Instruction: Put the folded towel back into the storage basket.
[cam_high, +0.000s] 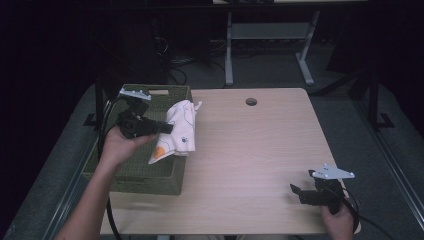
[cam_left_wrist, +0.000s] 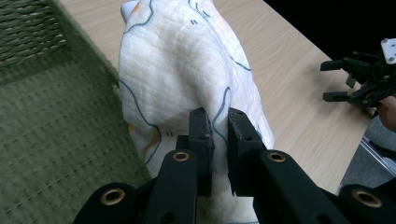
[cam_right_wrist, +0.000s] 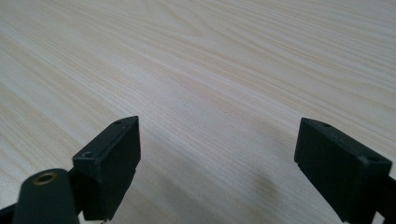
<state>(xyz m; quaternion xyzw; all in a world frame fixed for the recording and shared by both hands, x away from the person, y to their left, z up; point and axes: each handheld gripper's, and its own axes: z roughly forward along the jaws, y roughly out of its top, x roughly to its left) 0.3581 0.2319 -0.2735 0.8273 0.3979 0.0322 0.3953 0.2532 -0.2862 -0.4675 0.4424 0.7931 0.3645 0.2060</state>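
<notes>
A white cloth with thin blue lines and an orange patch hangs over the right rim of an olive woven basket. My left gripper is held level above the basket and is shut on a fold of the cloth; the jaws pinch the fabric between them in the left gripper view. My right gripper rests near the table's front right corner, open, with bare wood between its jaws. It also appears far off in the left gripper view.
The light wood table has a round cable hole near its far edge. The basket stands at the table's left side. Beyond the table are dark floor and white desk legs.
</notes>
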